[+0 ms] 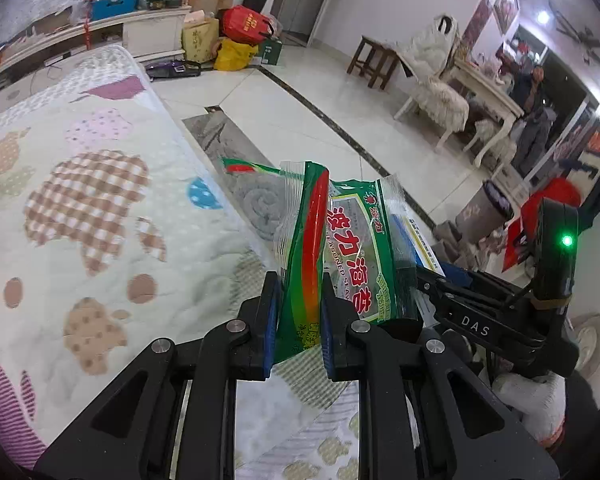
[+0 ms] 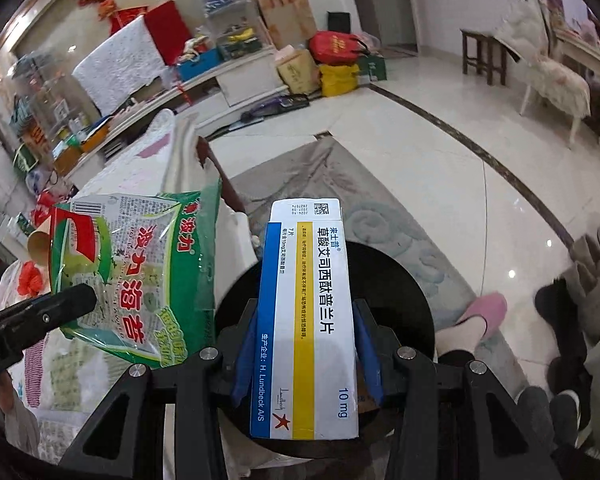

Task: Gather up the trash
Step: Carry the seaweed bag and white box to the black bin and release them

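A green seaweed snack wrapper [image 1: 332, 240] of crinkled clear-edged plastic is held upright, pinched at a folded, red-striped edge; large red characters and the words "SEASONED SEAWEED" are printed on its face. In the right wrist view the same wrapper [image 2: 136, 280] is seen tilted, with a barcode near its top edge. Just beside it, a white medicine box [image 2: 312, 320] with blue and yellow stripes is held lengthwise, marked "10 mg" and "H. Lundbeck A/S". Below the box, a round black bin [image 2: 416, 312] is seen.
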Demonstrator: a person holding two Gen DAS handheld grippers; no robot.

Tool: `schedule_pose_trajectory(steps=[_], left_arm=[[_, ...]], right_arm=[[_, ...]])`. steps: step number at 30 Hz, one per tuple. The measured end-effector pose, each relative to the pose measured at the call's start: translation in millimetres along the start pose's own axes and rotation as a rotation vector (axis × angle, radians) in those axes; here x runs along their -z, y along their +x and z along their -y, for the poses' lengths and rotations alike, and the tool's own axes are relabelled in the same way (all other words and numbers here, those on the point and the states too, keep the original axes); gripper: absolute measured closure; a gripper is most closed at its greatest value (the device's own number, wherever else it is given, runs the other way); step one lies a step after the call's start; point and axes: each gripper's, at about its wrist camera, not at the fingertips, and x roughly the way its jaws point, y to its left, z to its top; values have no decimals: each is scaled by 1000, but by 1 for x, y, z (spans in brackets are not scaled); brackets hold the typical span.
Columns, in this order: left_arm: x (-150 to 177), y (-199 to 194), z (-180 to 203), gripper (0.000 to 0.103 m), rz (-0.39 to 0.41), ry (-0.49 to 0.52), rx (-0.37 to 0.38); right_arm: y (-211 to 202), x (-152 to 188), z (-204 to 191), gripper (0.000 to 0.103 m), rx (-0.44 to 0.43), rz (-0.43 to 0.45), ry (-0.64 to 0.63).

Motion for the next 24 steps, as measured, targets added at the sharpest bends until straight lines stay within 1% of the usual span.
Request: schedule_pose_trajectory(steps=[3,7,9,10,12,13,14,15,16,24], left_arm=[[1,11,10,87,-12,26,-14],[1,20,21,86,-8,68,-32],[1,23,22,86,-4,80,-39],[1,24,21,84,-3,81,-39],[1,25,19,76,-1,79,-33],[0,26,18,65,0,75,-25],[0,26,17,56,-1,71,-18],[0,27,16,53,-1,65,-11],[-1,27,15,50,-2,60,-5],[1,30,12,49,-33,43,22]], right_arm=[[7,1,7,60,5,-14,23],[17,-2,17,60,10,-33,60],[21,-2,21,54,13,-36,74],[23,-3,23,53,18,-37,85],[25,-4,27,51,14,-44,105],[25,-4,27,49,8,-46,112],[26,-4,28,42,1,-48,121],[26,-4,29,37,0,-50,126],[26,-4,29,37,-3,-50,129],[22,-1,23,37,-14,-53,118]])
